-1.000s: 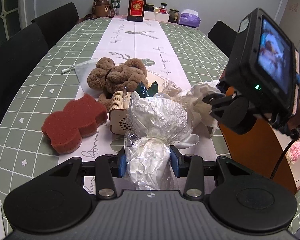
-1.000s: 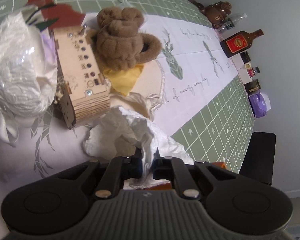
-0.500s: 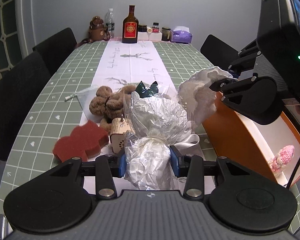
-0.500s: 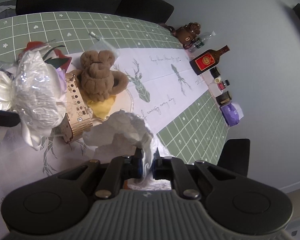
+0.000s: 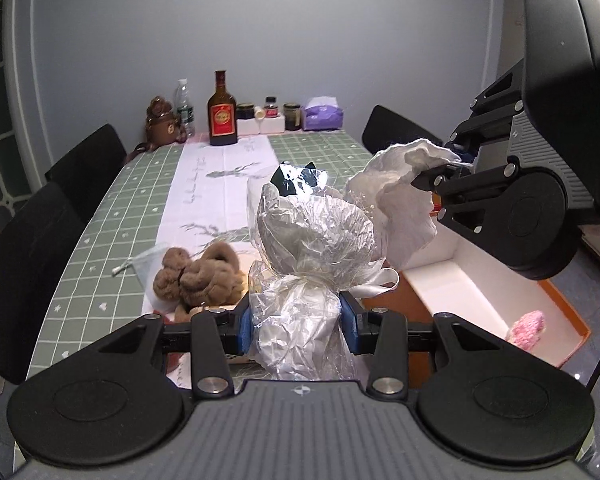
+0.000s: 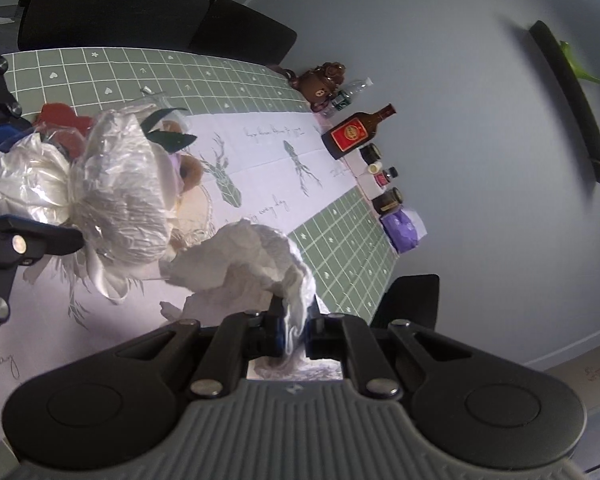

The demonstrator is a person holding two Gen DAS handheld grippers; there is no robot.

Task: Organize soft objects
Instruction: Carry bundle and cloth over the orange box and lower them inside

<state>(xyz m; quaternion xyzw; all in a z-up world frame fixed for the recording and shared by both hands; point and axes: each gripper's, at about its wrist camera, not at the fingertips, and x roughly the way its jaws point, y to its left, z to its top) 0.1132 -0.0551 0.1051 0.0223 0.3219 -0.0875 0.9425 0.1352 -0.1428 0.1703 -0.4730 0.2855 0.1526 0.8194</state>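
Note:
My left gripper is shut on the neck of a clear cellophane-wrapped bundle tied with white ribbon, held above the table; it also shows in the right wrist view. My right gripper is shut on a crumpled white cloth, held in the air. In the left wrist view that cloth hangs from the right gripper over an orange box with a white inside, which holds a pink knitted item. A brown plush toy lies on the table runner.
A red sponge lies on the table left of the bundle. At the table's far end stand a brown bottle, a water bottle, jars, a bear figure and a purple tissue pack. Black chairs line the table's sides.
Both grippers have risen well above the table with their loads. The white cloth has lifted off the table and now hangs over the orange box. The bundle has come up with the left gripper.

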